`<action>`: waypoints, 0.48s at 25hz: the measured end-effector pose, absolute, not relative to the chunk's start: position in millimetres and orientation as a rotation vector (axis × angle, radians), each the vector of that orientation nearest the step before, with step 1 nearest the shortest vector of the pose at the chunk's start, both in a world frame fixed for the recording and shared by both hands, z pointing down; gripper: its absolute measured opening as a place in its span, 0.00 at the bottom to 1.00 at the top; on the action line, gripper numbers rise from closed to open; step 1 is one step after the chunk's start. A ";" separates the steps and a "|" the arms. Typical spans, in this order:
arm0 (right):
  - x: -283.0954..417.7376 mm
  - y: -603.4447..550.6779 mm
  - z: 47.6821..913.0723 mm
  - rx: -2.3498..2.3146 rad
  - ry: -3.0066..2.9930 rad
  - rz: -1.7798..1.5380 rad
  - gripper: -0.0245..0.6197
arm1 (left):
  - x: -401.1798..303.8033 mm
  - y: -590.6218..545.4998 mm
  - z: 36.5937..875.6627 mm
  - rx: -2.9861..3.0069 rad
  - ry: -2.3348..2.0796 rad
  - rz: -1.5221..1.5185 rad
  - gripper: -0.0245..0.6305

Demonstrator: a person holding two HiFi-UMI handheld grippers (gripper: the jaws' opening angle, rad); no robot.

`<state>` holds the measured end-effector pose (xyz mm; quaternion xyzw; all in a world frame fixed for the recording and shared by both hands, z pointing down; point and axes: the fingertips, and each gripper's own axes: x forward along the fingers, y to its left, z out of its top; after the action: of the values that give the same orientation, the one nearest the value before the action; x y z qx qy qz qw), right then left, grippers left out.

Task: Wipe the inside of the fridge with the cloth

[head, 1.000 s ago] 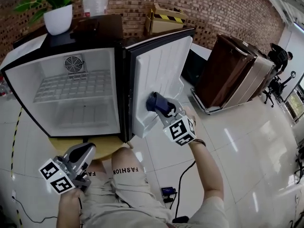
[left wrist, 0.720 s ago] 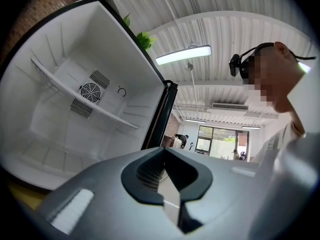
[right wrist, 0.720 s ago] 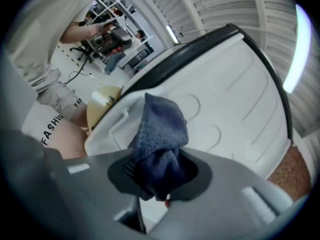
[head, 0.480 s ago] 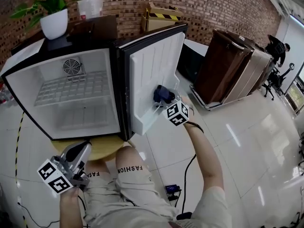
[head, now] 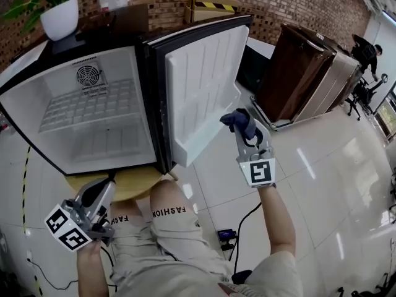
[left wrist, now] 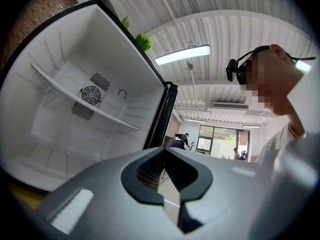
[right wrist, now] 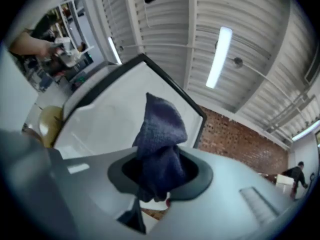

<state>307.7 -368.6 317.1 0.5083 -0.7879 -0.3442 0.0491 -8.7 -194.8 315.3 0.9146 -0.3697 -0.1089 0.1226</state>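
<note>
Standing open, the small black fridge with a white lining (head: 117, 147) rested on a round yellow wooden table top (head: 133, 187). Its white-lined door (head: 201, 85) was swung wide to the right. A white wire shelf (head: 86, 107) crossed the compartment, with a round fan grille (head: 88, 75) on the back wall above it.

The left gripper (head: 104, 190) was held low in front of the table, well short of the fridge mouth. Its jaws were pressed together with nothing between them.

The right gripper (head: 243, 132) was out by the door's free edge, its jaws clamped on a bunched dark blue cloth (head: 235, 117). The cloth stuck up past the fingertips, facing the door lining. I could not tell whether it touched the door.
</note>
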 end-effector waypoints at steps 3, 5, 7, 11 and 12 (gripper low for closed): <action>264.5 -334.6 389.1 1.189 -2.315 -1.118 0.19 | -7.9 -197.7 321.9 2.660 -1.078 -0.305 0.04; 225.0 -330.3 425.4 1.020 -2.278 -1.184 0.19 | -4.6 -202.0 323.7 2.660 -1.073 -0.298 0.04; 192.6 -333.7 444.0 0.896 -2.233 -1.235 0.19 | 3.2 -204.5 325.6 2.667 -1.054 -0.296 0.04; 175.2 -361.1 443.4 0.912 -2.228 -1.198 0.19 | 15.0 -200.8 335.9 2.654 -1.018 -0.286 0.04; 172.3 -369.8 441.6 0.915 -2.241 -1.187 0.19 | 13.4 -199.6 336.0 2.652 -1.021 -0.279 0.04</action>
<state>172.3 -369.8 441.6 0.3311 -0.8107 -0.4293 0.2210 13.4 -199.6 336.0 0.9193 -0.3538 -0.0967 0.1425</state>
